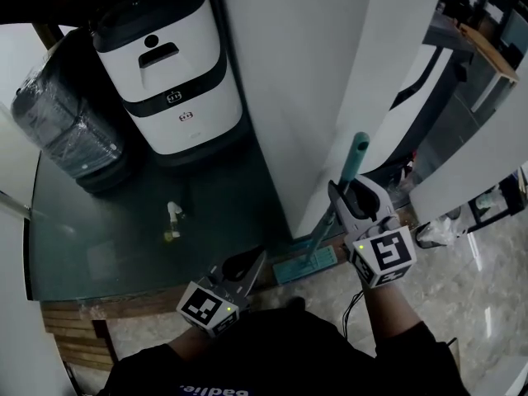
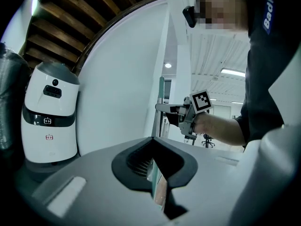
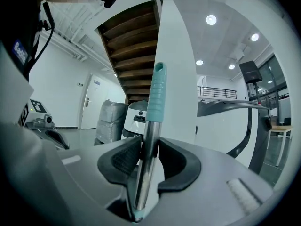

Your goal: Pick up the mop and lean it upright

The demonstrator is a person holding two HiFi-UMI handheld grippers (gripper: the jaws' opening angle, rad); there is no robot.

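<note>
- One broad white pillar (image 1: 330, 73) rises through the middle of the head view.
- Left of it lies a dark glass floor panel (image 1: 124, 229), bordered by wooden slats.
- At the panel's far side stands a white machine with black bands (image 1: 169, 73), and a dark bundle wrapped in clear film (image 1: 62, 122) is just beside it.
- The mop (image 1: 357, 157) stands nearly upright by the pillar's corner. Its teal grip is at the top and its flat teal head (image 1: 305, 264) rests on the floor at the panel's edge.
- The right hand-held gripper (image 1: 346, 192) is clamped on the mop's metal shaft below the teal grip, with a pad touching each side of it.
- The left hand-held gripper (image 1: 257, 258) hangs well apart from the mop, its jaws a narrow slit apart with nothing between them.
- A small pale object (image 1: 172, 221), too small to identify, lies on the glass.
</note>
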